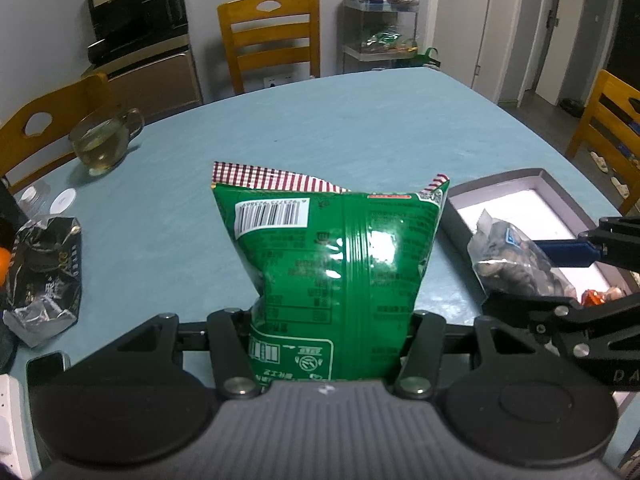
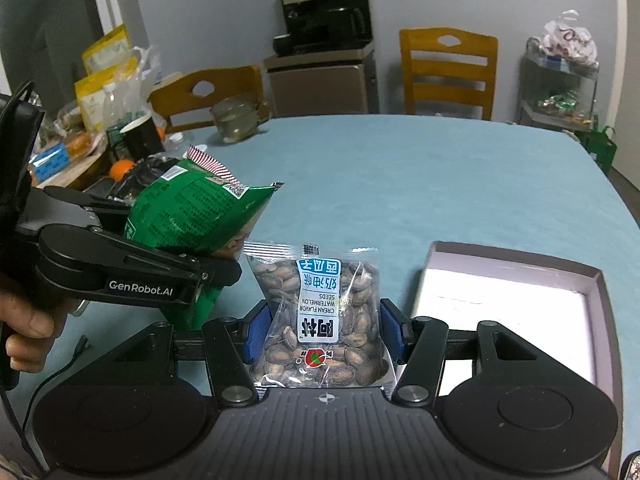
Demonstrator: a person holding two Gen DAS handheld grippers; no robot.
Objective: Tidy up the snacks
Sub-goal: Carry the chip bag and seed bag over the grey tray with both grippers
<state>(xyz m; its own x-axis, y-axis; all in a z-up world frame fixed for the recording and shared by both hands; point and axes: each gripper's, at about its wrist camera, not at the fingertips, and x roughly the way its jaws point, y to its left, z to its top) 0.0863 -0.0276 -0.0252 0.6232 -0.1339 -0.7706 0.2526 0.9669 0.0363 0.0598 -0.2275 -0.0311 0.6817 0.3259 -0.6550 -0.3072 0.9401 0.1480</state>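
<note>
1. Your right gripper is clamping the clear packet of watermelon seeds between its blue pads.
2. Your left gripper is pinching the green snack bag just left of the packet.
3. The open box is sitting on the blue table, right of the packet.

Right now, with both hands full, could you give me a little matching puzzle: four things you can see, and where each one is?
Things:
1. green snack bag
2. watermelon seed packet
3. glass cup of tea
4. black foil bag

Places:
A. lying crumpled at the table's left edge
B. standing on the table by a wooden chair
C. clamped in the right hand-held gripper
D. clamped in the left hand-held gripper

Pairs: 1-D, 2-C, 3-B, 4-A
</note>
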